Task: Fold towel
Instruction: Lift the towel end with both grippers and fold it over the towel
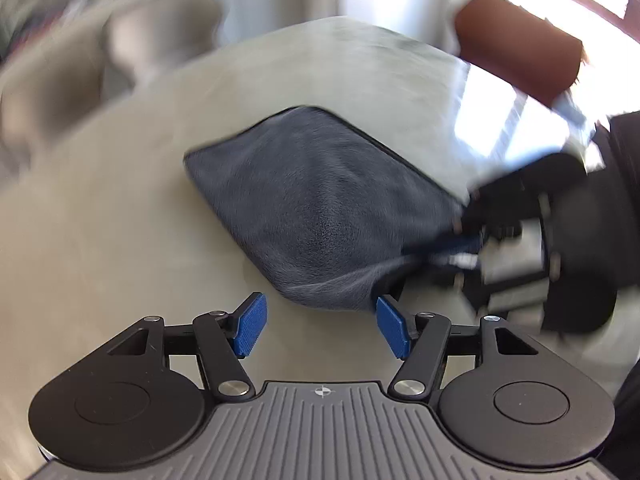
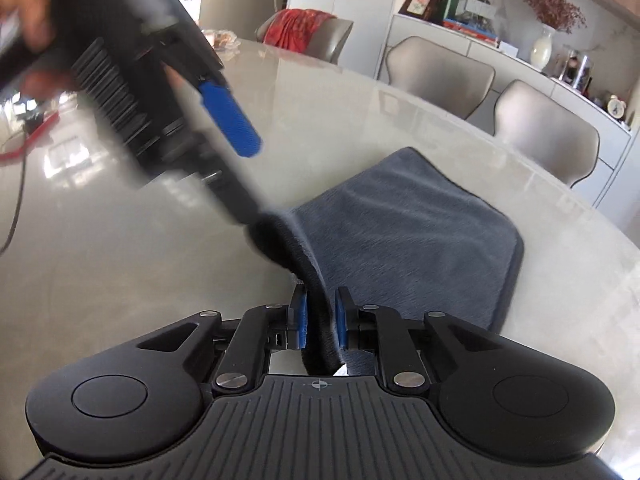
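A grey-blue towel (image 1: 316,200) lies on a pale round table (image 1: 120,240); it also shows in the right wrist view (image 2: 412,232). My left gripper (image 1: 320,326) is open with blue pads, just short of the towel's near corner, which hangs lifted above the table. My right gripper (image 2: 321,316) is shut on the towel's dark-edged corner and lifts it off the table. In the left wrist view the right gripper (image 1: 472,252) holds the towel's right corner. In the right wrist view the left gripper (image 2: 224,120) hovers blurred at upper left.
Beige chairs (image 2: 440,72) stand round the far side of the table (image 2: 120,260). A sideboard with a vase (image 2: 542,46) and frames lines the wall. A red cable (image 2: 24,148) lies at the left. A chair with a red cloth (image 2: 300,28) stands at the back.
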